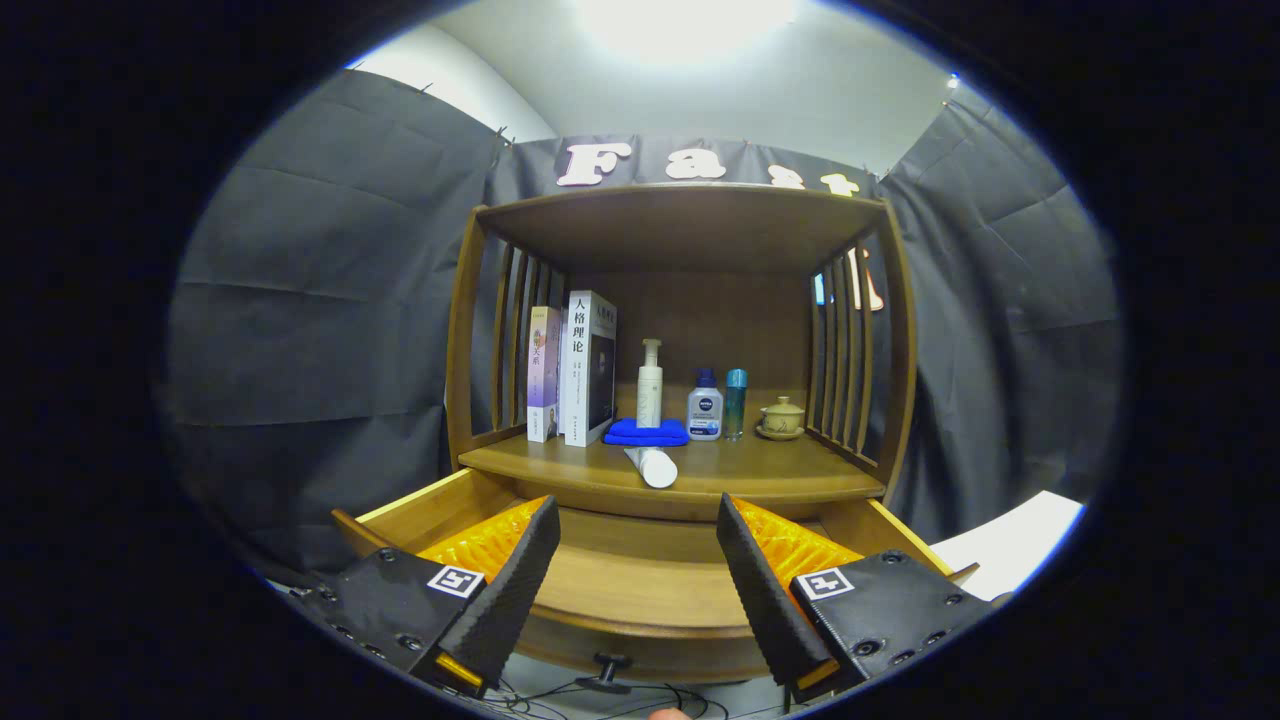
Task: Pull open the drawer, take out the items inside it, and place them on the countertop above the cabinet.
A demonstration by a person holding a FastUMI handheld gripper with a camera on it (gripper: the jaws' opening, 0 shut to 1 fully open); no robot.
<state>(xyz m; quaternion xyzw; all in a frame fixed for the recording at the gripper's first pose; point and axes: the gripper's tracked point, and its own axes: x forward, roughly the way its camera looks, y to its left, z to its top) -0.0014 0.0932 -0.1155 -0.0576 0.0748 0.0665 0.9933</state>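
Observation:
The wooden cabinet's drawer (640, 590) is pulled out towards me, its bare wooden floor showing between my fingers; its dark knob (610, 663) sits at the front, below them. My gripper (638, 525) hangs over the drawer, open, with nothing between its fingers. Just beyond them is the countertop (760, 470). On it a white tube (652, 466) lies on its side near the front edge. Behind the tube rests a folded blue cloth (646, 432).
On the countertop stand two upright books (575, 368) at the left, a white pump bottle (650, 385), a small clear bottle with a blue cap (705, 405), a slim teal bottle (736, 402) and a lidded cup on a saucer (781, 418). Slatted sides and a top shelf (680, 215) enclose the space.

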